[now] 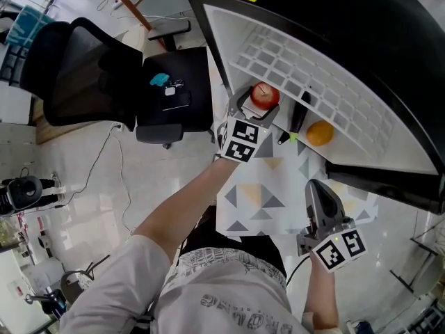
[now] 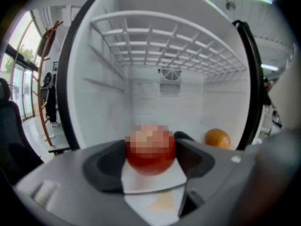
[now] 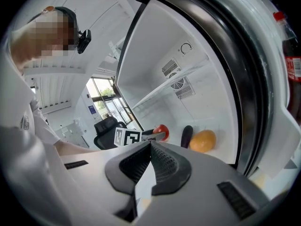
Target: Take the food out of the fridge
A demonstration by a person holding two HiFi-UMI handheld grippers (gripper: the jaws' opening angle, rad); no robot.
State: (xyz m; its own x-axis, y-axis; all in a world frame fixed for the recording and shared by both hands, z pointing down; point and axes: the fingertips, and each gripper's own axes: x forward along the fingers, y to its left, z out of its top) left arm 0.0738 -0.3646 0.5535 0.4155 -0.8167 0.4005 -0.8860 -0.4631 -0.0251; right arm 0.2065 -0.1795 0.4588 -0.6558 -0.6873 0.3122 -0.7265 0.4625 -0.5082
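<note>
An open fridge (image 1: 348, 110) with a white interior is filling the view, a wire shelf (image 1: 306, 61) running across it. On its floor, just inside the opening, the left gripper (image 1: 260, 100) is reaching in and its fingers are clamping a red apple (image 2: 150, 150) from both sides, probably to draw it out first as the nearest item. The right gripper (image 3: 150, 146) is waiting outside, fingers together and empty. The apple is round, showing no long axis; the dark vegetable (image 1: 299, 115) beside the orange (image 1: 319, 133) is lying lengthwise toward the opening.
</note>
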